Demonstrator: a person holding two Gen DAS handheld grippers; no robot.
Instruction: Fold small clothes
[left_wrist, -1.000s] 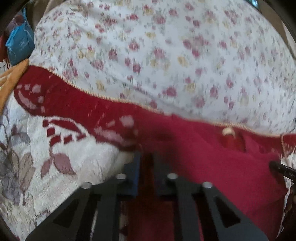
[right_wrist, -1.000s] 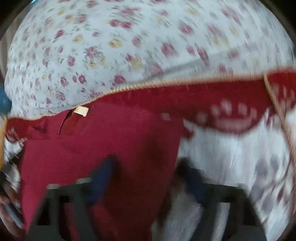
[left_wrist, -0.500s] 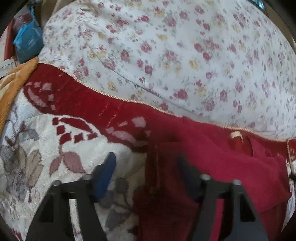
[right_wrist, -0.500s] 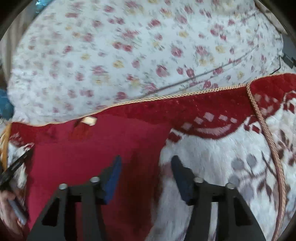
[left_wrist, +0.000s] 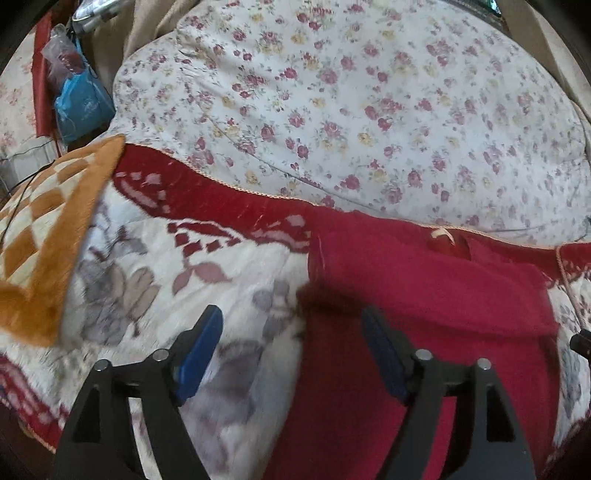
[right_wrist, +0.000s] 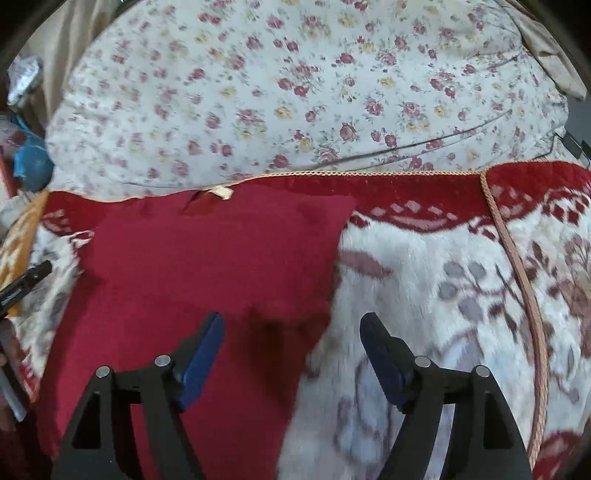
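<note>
A dark red garment lies flat on a white and red floral blanket, folded, with a small cream label at its far edge. It also shows in the right wrist view, with the label. My left gripper is open and empty, above the garment's left edge. My right gripper is open and empty, above the garment's right edge. Each gripper straddles its edge without holding it.
A large rose-print cushion rises behind the blanket. An orange checked cloth lies at the left. A blue plastic bag sits at the far left. A gold cord trim runs along the blanket at the right.
My left gripper was shut on the red garment a second ago and has opened and let it go. Both grippers have pulled back and up; the garment now lies flat.
</note>
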